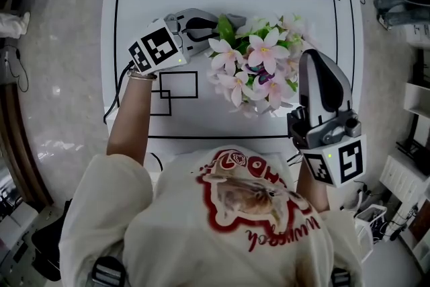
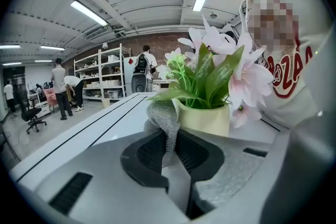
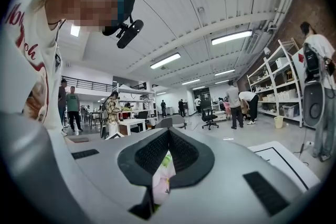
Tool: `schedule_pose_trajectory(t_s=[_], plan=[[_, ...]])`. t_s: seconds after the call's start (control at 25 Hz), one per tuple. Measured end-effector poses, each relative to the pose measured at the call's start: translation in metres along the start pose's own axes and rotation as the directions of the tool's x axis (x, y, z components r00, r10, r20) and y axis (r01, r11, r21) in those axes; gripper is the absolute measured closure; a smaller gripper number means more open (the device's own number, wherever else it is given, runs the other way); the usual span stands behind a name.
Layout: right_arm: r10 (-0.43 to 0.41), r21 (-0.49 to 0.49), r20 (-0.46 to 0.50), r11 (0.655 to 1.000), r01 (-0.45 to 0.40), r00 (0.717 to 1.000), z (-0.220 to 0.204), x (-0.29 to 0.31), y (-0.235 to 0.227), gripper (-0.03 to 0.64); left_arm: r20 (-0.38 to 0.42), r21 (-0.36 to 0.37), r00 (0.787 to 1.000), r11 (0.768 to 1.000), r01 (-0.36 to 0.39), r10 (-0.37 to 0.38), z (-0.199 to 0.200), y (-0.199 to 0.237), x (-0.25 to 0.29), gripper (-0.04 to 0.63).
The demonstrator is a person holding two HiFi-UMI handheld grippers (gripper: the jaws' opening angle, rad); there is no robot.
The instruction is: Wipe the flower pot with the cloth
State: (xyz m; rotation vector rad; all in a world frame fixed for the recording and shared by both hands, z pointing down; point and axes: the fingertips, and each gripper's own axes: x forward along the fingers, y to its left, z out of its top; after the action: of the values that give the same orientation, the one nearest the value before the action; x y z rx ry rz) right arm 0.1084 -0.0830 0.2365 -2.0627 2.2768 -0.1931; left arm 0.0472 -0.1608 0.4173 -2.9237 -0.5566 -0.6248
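A pale yellow-green flower pot holds green leaves and pink artificial flowers on the white table. In the head view the blooms hide the pot. My left gripper is shut on a grey mesh cloth, and the bunched cloth lies against the pot's left side. In the head view the left gripper sits at the plant's left. My right gripper reaches into the blooms from the right. In the right gripper view it is shut on a pink petal with a bit of green leaf.
Black lines and small overlapping rectangles mark the table top. A dark cable hangs by the table's left edge. Shelving, an office chair and several people stand in the room beyond.
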Motion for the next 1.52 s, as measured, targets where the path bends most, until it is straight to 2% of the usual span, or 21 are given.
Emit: schedule_pose_trajectory(t_s=[0.2,0.84,1.52], plan=[[-0.007,-0.021,-0.004,1.000,0.007,1.000,-0.001,-0.005,0.001,0.618,-0.050,0.015,0.999,1.000,-0.011,0.011,-0.008,-0.006,-0.001,0.549],[0.074,-0.011,0.005,0.997,-0.073,0.997,0.002,-0.007,0.009,0.618,-0.096,0.021,0.993,0.998,-0.066,0.067,-0.017,-0.012,-0.006,0.549],[0.144,-0.008,-0.002,0.990,-0.144,0.990,0.008,-0.022,0.013,0.618,-0.129,0.016,0.973,0.981,-0.193,0.193,-0.021,-0.025,-0.015,0.549]])
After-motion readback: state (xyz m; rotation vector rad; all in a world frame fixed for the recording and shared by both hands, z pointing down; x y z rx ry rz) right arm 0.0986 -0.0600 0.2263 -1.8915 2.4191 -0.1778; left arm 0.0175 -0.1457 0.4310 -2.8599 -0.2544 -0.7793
